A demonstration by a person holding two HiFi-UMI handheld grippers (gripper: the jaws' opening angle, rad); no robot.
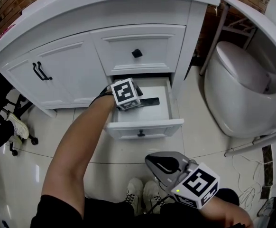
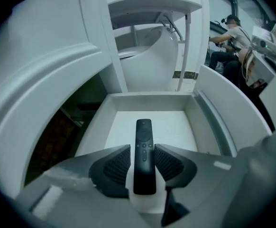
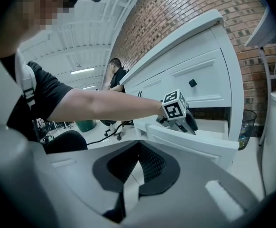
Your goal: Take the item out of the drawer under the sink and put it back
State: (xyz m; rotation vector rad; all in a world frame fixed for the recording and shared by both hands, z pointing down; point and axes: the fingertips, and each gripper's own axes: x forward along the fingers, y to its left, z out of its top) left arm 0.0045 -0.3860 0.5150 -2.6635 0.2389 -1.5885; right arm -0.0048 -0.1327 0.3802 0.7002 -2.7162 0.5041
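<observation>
Left hand-held gripper (image 2: 143,152) is angled down into the open lower drawer (image 2: 213,127). Its jaws are wide. The remote (image 2: 143,129) lies flat on the drawer floor between the pads, and I see a slim gap on each side. Right hand-held gripper (image 3: 137,146) hangs near side, well apart from the drawer, jaws together, empty.

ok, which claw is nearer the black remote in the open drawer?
Left. The left claw is inside the white open drawer, its open jaws either side of the slim black remote control. The right claw is outside, well back from the drawer front.
</observation>
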